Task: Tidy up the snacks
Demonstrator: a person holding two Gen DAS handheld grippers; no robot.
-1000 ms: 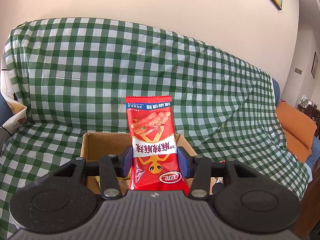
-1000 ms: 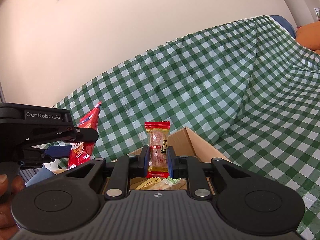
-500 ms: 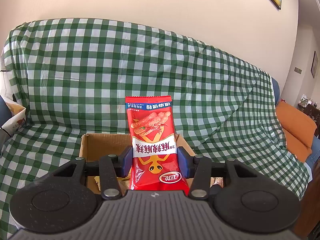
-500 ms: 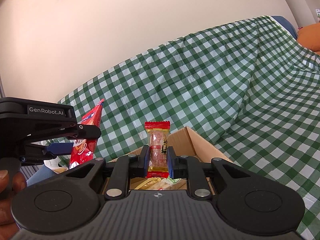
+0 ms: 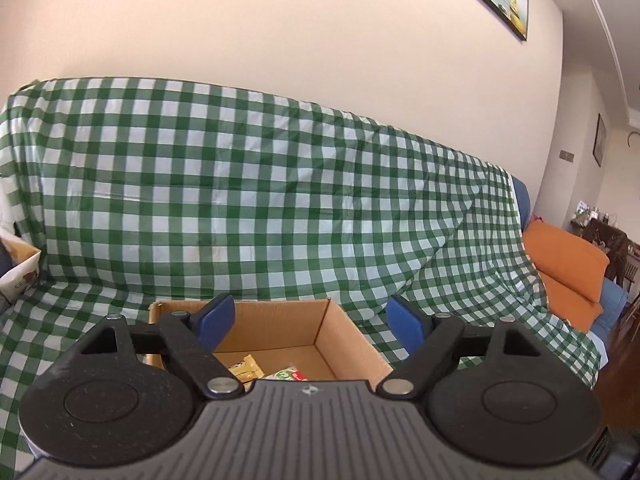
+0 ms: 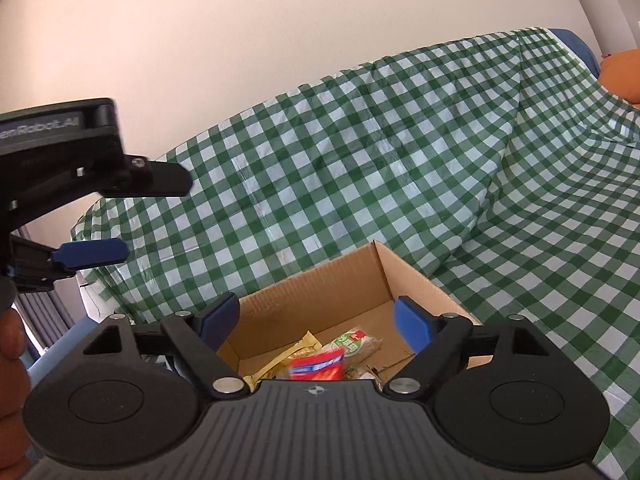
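An open cardboard box [image 5: 276,328] [image 6: 352,280] sits on the green-checked sofa cover. My left gripper [image 5: 310,318] is open and empty above the box's near edge. It also shows at the left of the right wrist view [image 6: 156,216]. My right gripper [image 6: 316,320] is open and empty over the box. Inside the box lie a red snack bag [image 6: 318,366], a green-and-white packet [image 6: 354,340] [image 5: 286,375] and a yellow packet [image 6: 288,356] [image 5: 246,366].
The checked cover [image 5: 256,208] drapes over the sofa back and seat. An orange cushion [image 5: 568,264] lies at the right end. A white paper bag [image 5: 20,272] stands at the left edge. Framed pictures hang on the wall.
Both grippers have opened. The red snack bag and the small red-and-gold packet have left the fingers; a red bag now lies in the box.
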